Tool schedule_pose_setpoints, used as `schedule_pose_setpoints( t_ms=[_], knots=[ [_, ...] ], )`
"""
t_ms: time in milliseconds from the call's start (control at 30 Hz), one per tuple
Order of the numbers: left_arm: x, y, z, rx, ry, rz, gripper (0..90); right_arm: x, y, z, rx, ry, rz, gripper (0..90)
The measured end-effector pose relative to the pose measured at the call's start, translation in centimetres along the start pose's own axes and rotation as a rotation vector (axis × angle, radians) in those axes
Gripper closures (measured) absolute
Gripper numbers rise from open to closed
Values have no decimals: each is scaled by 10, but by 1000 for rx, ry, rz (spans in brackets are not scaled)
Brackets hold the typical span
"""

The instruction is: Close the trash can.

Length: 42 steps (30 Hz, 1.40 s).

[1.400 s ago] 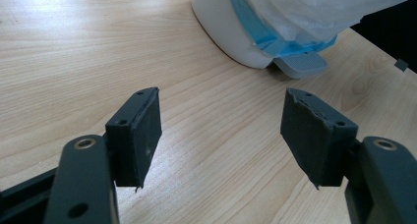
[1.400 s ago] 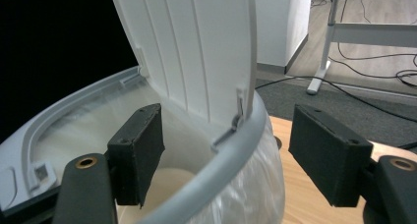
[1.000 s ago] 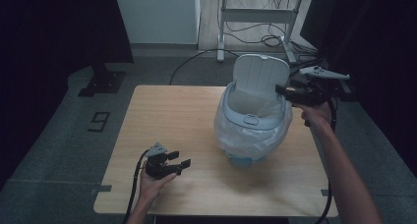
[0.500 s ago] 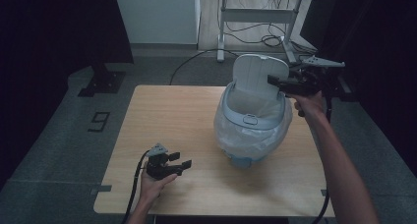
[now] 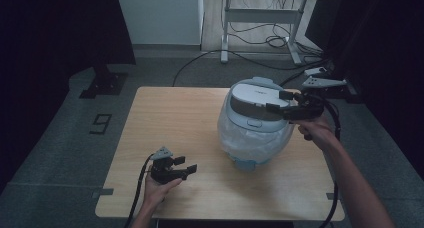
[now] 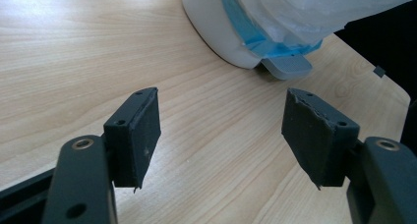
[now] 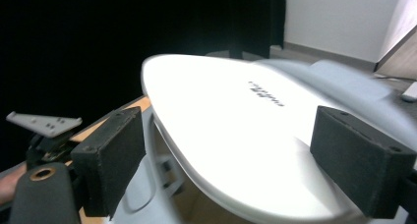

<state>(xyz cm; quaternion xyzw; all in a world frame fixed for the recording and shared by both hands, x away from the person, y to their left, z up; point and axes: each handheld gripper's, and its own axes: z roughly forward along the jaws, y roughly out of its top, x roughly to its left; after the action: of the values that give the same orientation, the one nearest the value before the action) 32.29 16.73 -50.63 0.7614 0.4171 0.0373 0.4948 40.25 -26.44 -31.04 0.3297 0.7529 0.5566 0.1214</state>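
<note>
A white and pale blue rice cooker stands on the right half of the wooden table, its body wrapped in clear plastic. Its lid is lowered; in the right gripper view the lid still shows a thin gap under its front edge. My right gripper is open at the lid's right side, and its two pads straddle the lid's top. My left gripper rests open on the table near the front left, nothing between its jaws. The cooker's base lies ahead of it.
Bare tabletop spreads left of the cooker. A desk with metal legs and floor cables stand behind the table. Dark curtains hang at both sides. A floor marker shaped like a 9 lies left of the table.
The cooker's lid has swung from upright down onto the body. My right gripper came down and leftward with it. The left gripper has stayed where it was.
</note>
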Motion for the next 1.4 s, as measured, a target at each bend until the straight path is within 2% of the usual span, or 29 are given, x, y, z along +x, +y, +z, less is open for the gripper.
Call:
schedule_pose_setpoints(
  t_ms=[67, 333, 433, 500, 533, 567, 600, 667, 1000, 1033, 1267, 1400],
  knots=[
    [0, 0, 1, 4, -1, -5, 303, 4, -4, 3, 8, 5, -1, 129],
    [2, -1, 1, 9, 2, -11, 303, 4, -10, 14, 0, -39, 15, 131],
    [2, -2, 1, 11, 3, -16, 303, 6, -9, 18, 13, -64, 5, 139],
    [3, -2, 2, 16, 5, -21, 303, 9, -10, 22, 50, -108, -21, 157],
    [3, -2, 2, 19, 4, -22, 303, 14, -11, 25, 65, -188, -84, 158],
    [3, -2, 3, 21, 2, -25, 303, 17, -11, 26, 69, -218, -95, 163],
    [2, -2, 3, 22, 0, -26, 303, 19, -9, 28, 79, -238, -81, 164],
    [2, -2, 4, 27, -3, -27, 303, 23, -7, 30, 96, -257, -72, 163],
    [0, -3, 8, 49, -3, -29, 303, 25, -8, 30, 95, -277, -65, 163],
    [0, -3, 8, 51, -3, -28, 302, 26, -8, 31, 114, -289, -75, 156],
    [-1, -3, 8, 52, -1, -27, 302, 29, -13, 31, 87, -325, -73, 157],
    [0, -3, 8, 50, 1, -27, 302, 30, -12, 31, 91, -336, -65, 157]
  ],
)
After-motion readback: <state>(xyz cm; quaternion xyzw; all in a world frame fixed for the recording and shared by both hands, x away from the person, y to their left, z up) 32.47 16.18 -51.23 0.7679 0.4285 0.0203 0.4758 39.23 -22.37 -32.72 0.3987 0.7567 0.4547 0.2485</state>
